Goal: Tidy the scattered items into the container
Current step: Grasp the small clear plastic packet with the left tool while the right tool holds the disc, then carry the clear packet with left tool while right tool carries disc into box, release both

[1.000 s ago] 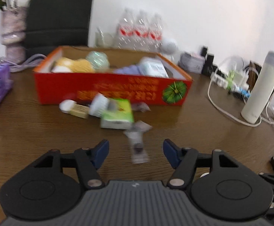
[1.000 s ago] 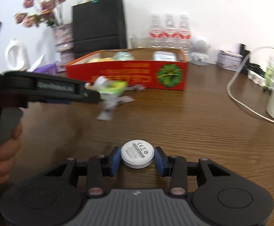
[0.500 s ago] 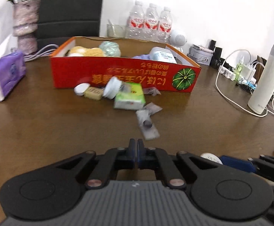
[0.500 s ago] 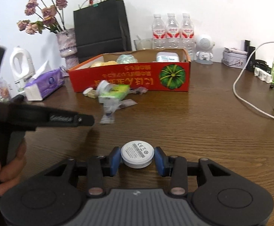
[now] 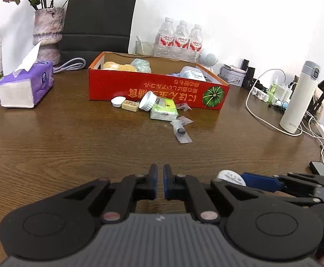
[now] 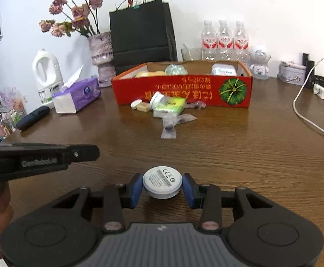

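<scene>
White disc (image 6: 162, 182) sits clamped flat between our right gripper (image 6: 162, 189) pads, above the table, with the red box (image 6: 184, 91) straight ahead and well apart, its long side facing us. Left gripper (image 5: 158, 183) is closed on nothing, just beside the right; loose items (image 5: 162, 111) lie against the box front.

Your dark wood-grain table (image 6: 228, 155) carries the red cardboard box (image 6: 184, 91), a purple tissue pack (image 6: 77, 95), and small clear sachets (image 6: 168, 126) scattered before the box.
</scene>
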`<state>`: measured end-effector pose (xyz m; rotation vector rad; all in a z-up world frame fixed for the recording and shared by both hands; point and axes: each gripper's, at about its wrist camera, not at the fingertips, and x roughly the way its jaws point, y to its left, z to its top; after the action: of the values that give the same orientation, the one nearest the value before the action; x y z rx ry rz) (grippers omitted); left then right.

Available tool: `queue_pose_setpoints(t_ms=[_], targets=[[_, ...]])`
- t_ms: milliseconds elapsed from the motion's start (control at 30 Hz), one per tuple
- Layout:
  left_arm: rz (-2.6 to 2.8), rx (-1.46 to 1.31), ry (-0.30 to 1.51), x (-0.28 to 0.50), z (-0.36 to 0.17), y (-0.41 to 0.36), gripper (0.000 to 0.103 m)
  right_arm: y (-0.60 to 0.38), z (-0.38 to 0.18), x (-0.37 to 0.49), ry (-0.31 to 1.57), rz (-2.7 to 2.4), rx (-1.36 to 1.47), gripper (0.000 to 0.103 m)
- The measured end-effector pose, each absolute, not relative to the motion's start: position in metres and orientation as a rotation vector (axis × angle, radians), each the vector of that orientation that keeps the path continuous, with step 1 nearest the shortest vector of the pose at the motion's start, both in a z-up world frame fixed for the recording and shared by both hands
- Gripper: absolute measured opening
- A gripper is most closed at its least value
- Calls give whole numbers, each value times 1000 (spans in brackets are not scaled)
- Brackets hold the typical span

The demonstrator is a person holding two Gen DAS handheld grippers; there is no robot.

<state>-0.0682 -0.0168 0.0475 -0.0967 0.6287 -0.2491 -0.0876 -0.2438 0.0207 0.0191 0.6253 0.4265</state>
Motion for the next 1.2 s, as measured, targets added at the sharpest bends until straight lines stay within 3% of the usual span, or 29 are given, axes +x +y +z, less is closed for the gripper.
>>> queue_pose_setpoints(t_ms=[67,100,133,267,367,467,533,1200], targets=[[-270,-79,630,-60,47,-20,14,-248,21,-89,647,402,41,38],[-275,-73,623,-54,48,-22,28,-251,19,-89,656,398,59,38],[-286,-65,618,-46,50,-25,49,-254,18,-88,659,397,72,38],[-311,-43,598,-2,56,-50,62,-259,16,-84,642,354,69,38],[-313,-31,650,31,45,-72,55,-264,16,-82,624,338,52,38],[-323,-59,705,46,31,-78,38,-271,19,-83,617,325,33,38],[-297,-46,692,47,26,-80,19,-277,19,-83,601,317,27,38],[-228,-159,593,-34,47,-19,15,-261,14,-62,588,384,19,38]])
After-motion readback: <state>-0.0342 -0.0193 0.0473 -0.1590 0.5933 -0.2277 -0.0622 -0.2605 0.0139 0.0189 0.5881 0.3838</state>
